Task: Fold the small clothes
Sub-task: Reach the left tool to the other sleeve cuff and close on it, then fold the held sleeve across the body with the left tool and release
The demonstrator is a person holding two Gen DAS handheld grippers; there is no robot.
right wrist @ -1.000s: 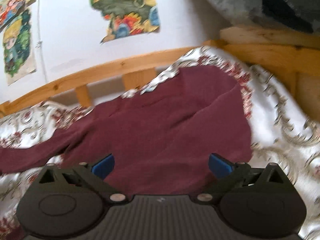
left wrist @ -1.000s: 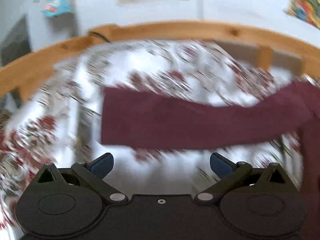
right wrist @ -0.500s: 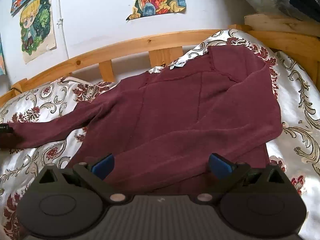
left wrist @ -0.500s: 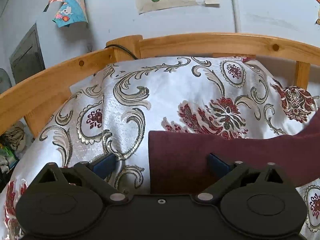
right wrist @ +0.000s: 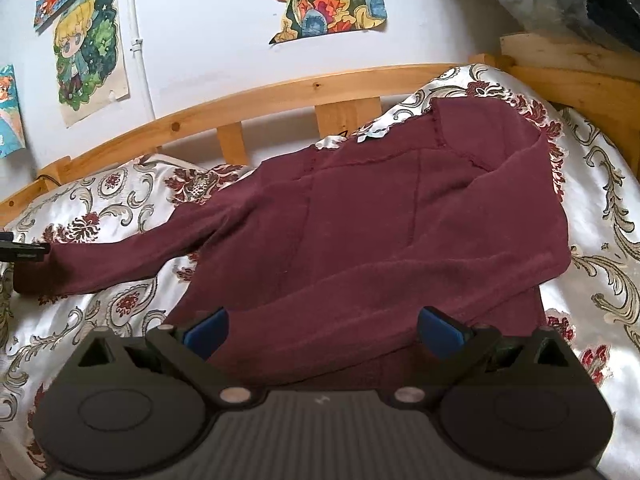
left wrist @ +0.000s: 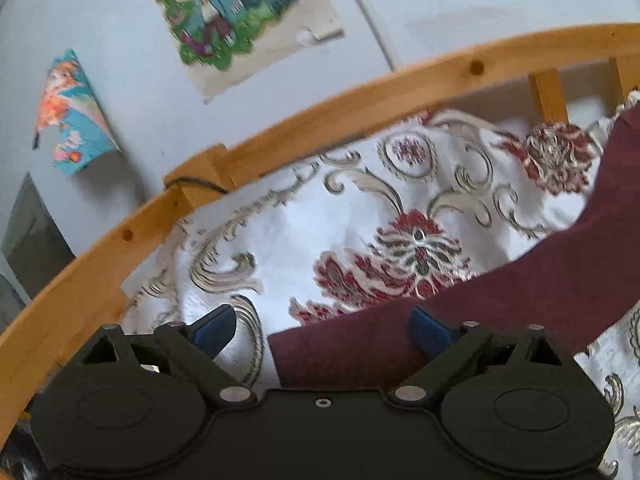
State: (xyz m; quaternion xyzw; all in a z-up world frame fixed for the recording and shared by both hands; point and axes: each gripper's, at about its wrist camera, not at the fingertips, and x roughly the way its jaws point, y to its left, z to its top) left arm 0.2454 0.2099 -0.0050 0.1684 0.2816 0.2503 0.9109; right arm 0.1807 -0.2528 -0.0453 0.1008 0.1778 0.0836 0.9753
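Maroon sweater (right wrist: 360, 232) is spread out on the floral bedspread (right wrist: 120, 312), right in front of the right gripper (right wrist: 322, 330). That claw's blue pads (right wrist: 206, 330) are spread wide with nothing pinched between them, and the sweater's lower edge sits just ahead of and under the gap. One sleeve is folded diagonally across the body, running from up at the far right down toward the near left of the claw. The other sleeve (right wrist: 132, 254) stretches way off to the claw's left, and its cuff ends right by a dark bit of the other tool at the left border of that view.

Over on the left gripper (left wrist: 322, 326), same deal: fingers wide apart, not clamping anything. The sleeve cuff (left wrist: 344, 352) lies between the two blue pads, closer to the right-hand one (can't tell if that pad is actually touching the fabric or just hovering over it). From there the sleeve runs up and away to the claw's right, toward the sweater body at the edge of the frame. To the claw's left it's just bare bedspread.

Wooden bed rail (left wrist: 360, 104) curves across beyond both claws, with a black cable (left wrist: 196, 184) draped at one joint, and there are cartoon posters (left wrist: 236, 12) stuck on the white wall behind it.
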